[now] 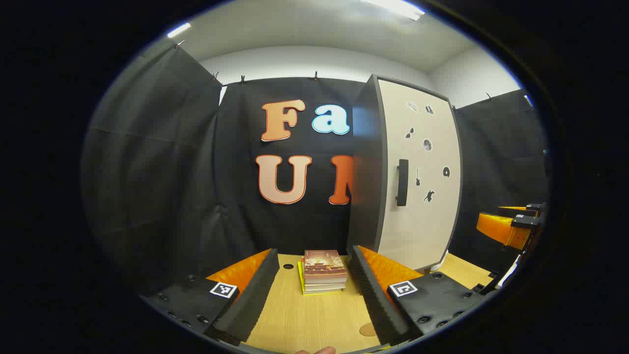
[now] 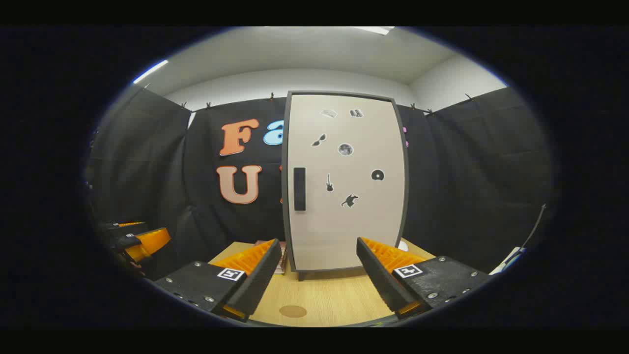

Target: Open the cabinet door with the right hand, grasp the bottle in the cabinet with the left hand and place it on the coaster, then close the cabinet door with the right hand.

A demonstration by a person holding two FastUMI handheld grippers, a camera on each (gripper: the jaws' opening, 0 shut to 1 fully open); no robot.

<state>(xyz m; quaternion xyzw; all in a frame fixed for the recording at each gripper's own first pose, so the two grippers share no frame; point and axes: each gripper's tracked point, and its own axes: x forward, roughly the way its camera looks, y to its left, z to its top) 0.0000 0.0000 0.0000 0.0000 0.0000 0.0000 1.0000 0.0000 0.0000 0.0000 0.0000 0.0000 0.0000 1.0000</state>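
Worktop (image 2: pixel 324 300): wooden, below my fingers.
Door (image 2: pixel 346 182): shut, stiff; grip the handle (image 2: pixel 299 189) ahead.
Fingers: both pairs spread, empty.

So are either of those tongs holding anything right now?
No. The left tongs and the right tongs are both open with nothing between them; the cabinet door is closed, its handle untouched.

Your left gripper (image 1: pixel 314 290) shows two long wedge-shaped fingers with ribbed inner pads (image 1: pixel 369 290), each mounted on a black block carrying a square black-and-white marker (image 1: pixel 403 288) and round screw heads. Your right gripper (image 2: pixel 318 275) has the same build: ribbed fingers (image 2: pixel 381 275), black blocks with silver screws (image 2: pixel 432 295), one square marker (image 2: pixel 231 274) per side.
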